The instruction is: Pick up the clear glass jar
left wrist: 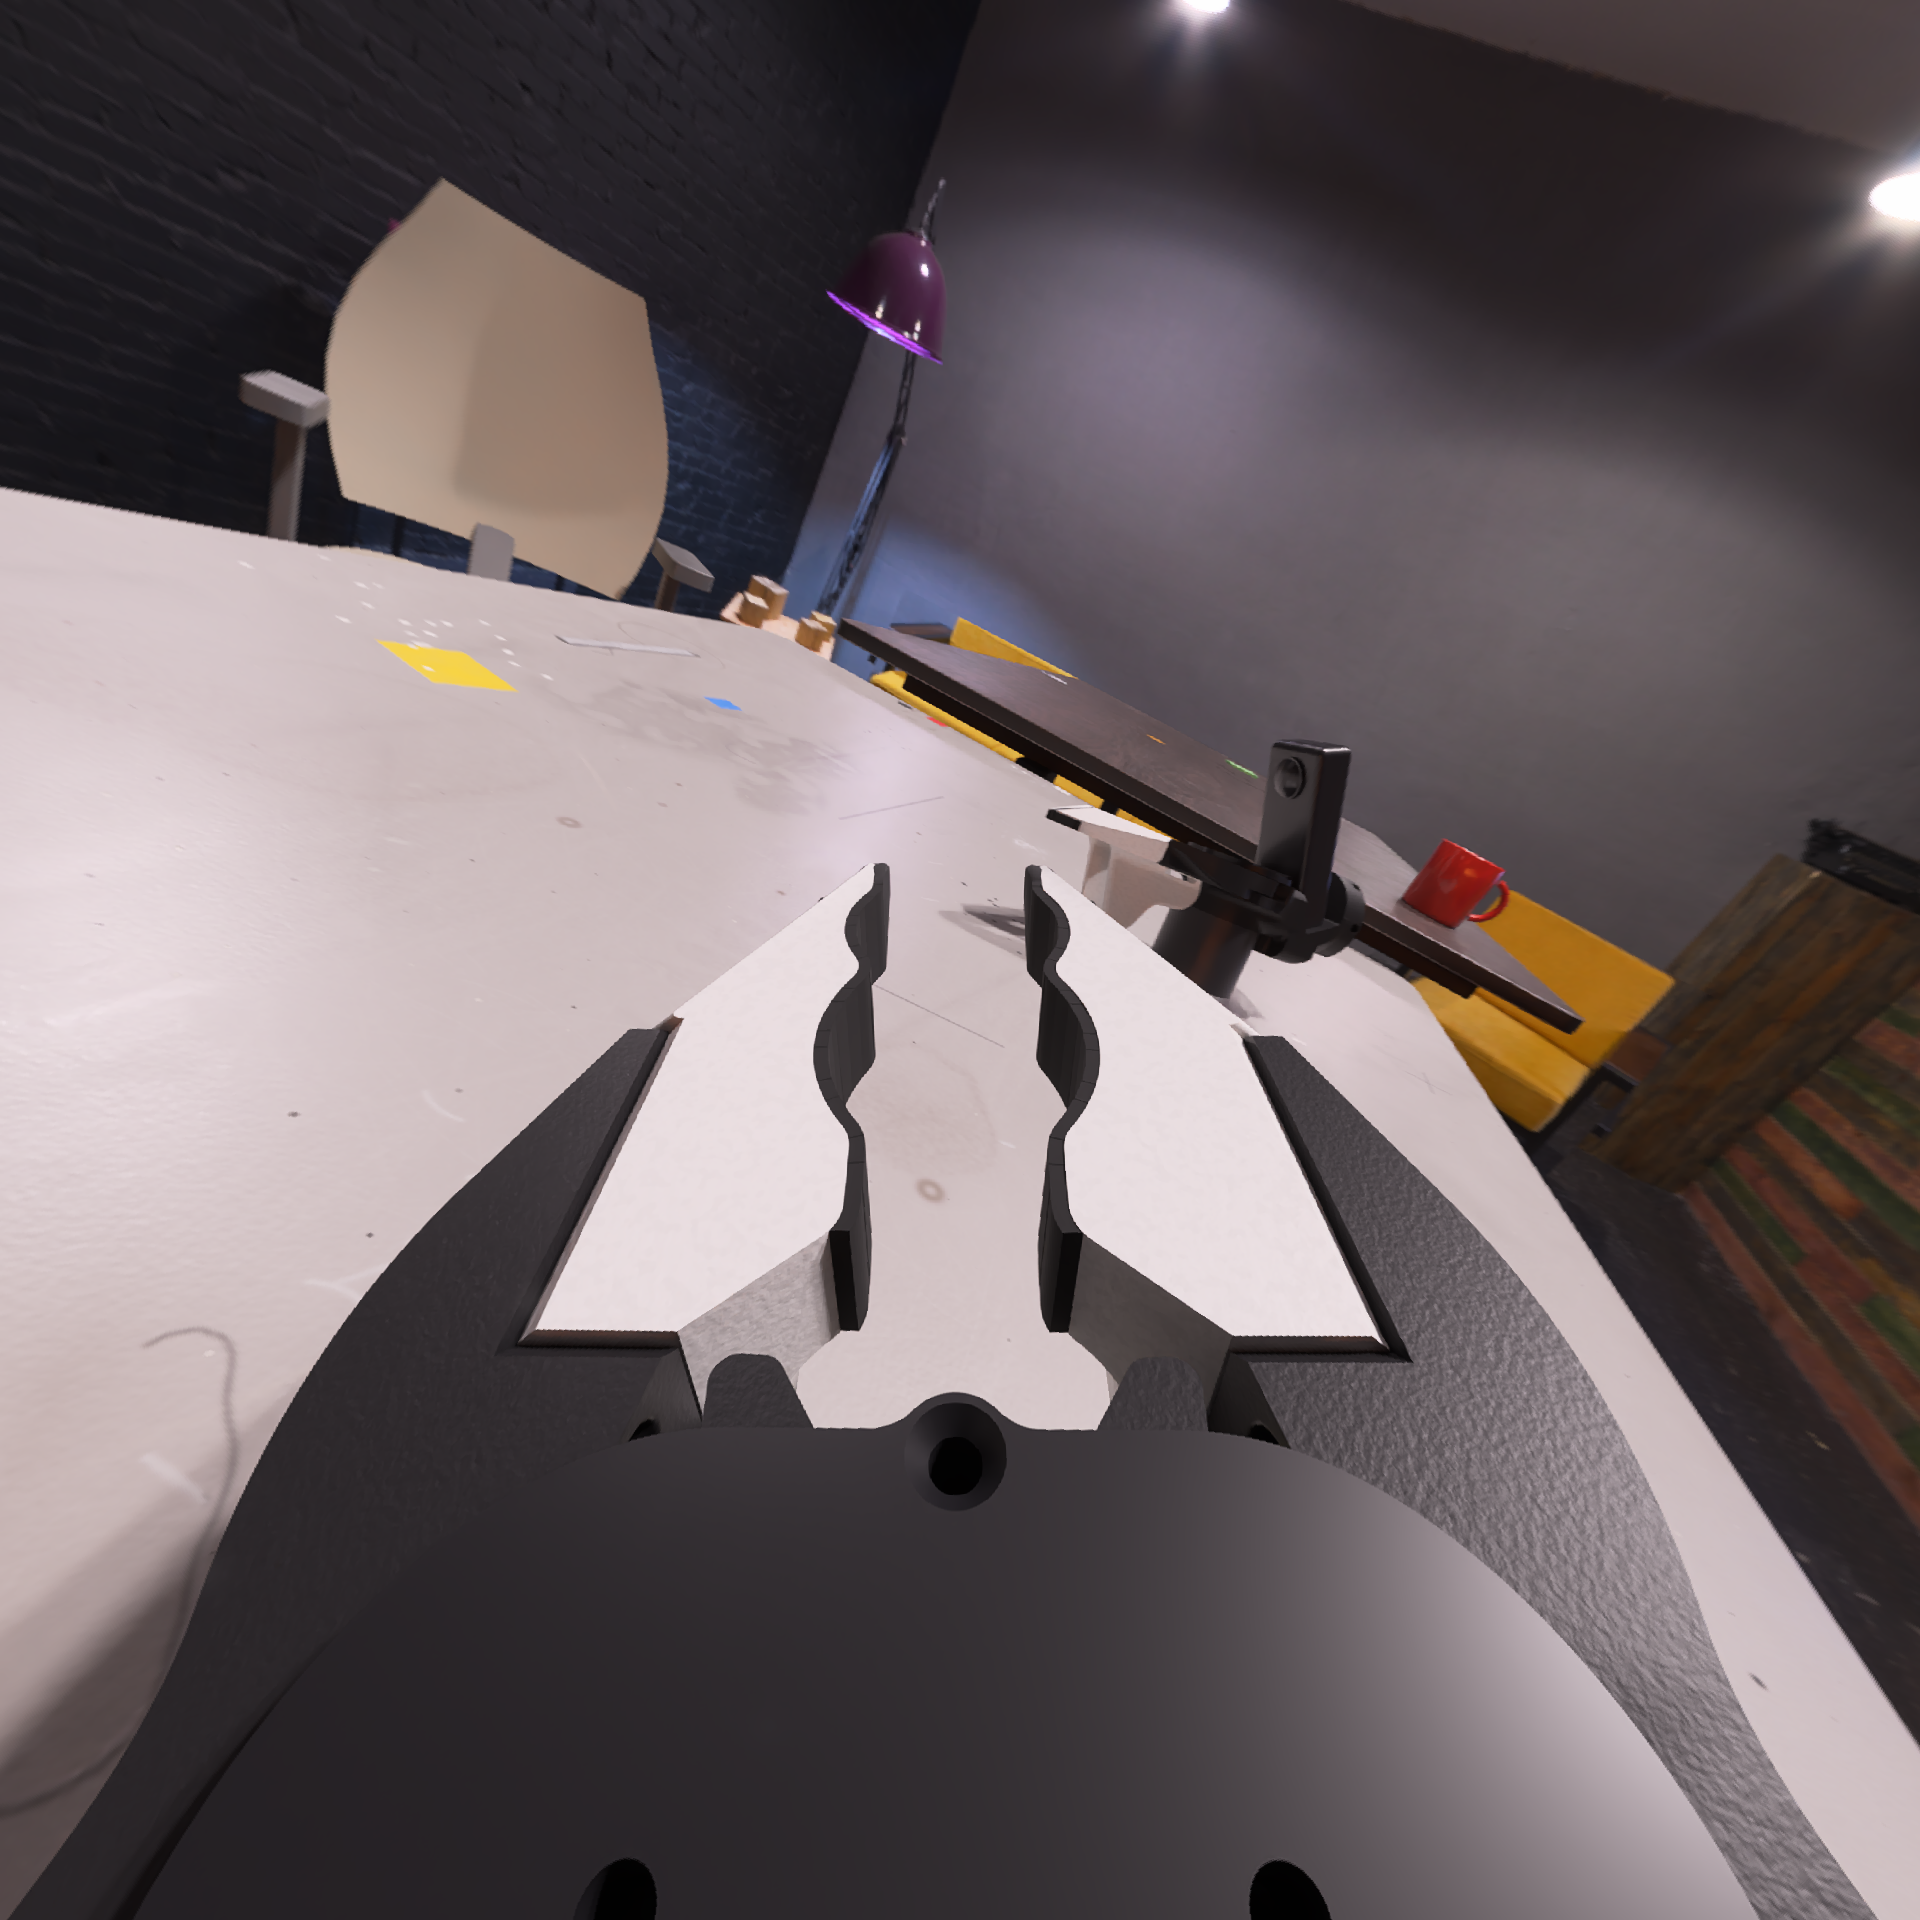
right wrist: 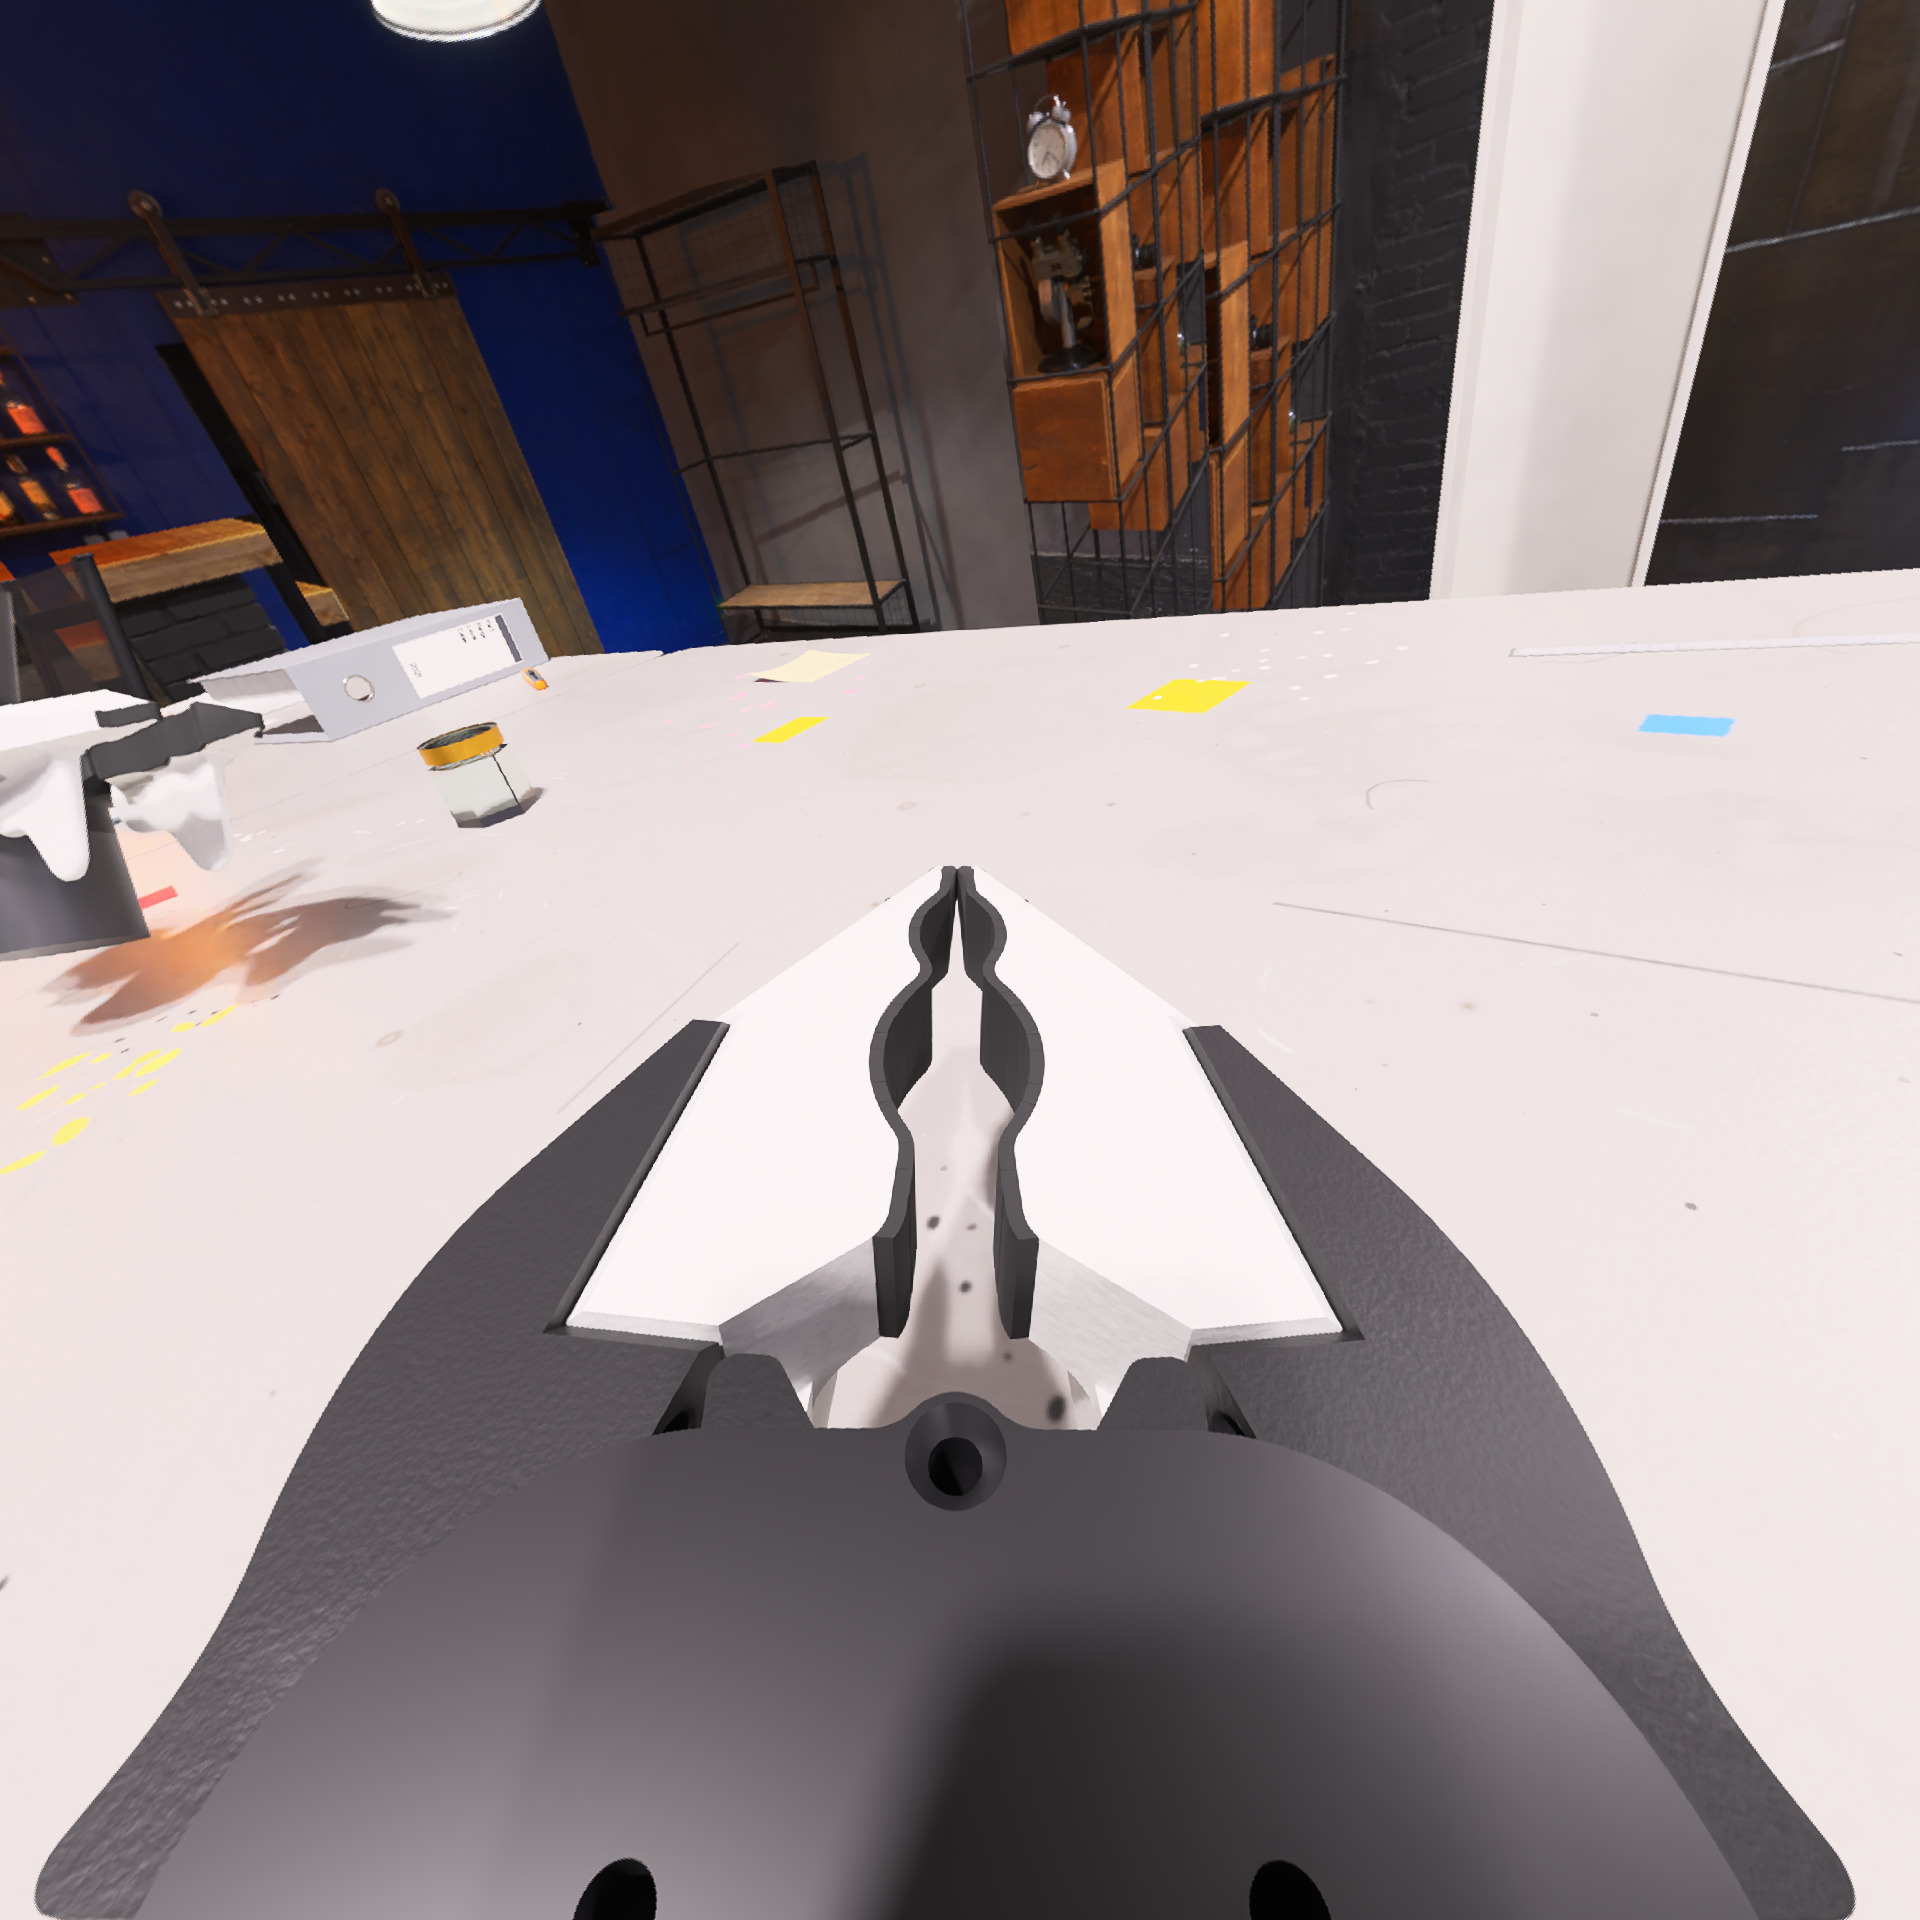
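The clear glass jar with a gold and black lid stands upright on the white table, far to the left of my right gripper. My right gripper is shut and empty, low over the table. My left gripper is open and empty, over the table. The jar does not show in the left wrist view. The right gripper also shows in the left wrist view, ahead and to the right. The left gripper also shows in the right wrist view, at the left edge, a little left of the jar.
A grey ring binder lies behind the jar. Yellow and blue paper patches lie flat on the table. A brown stain marks the table at left. The table edge runs along the right of the left wrist view.
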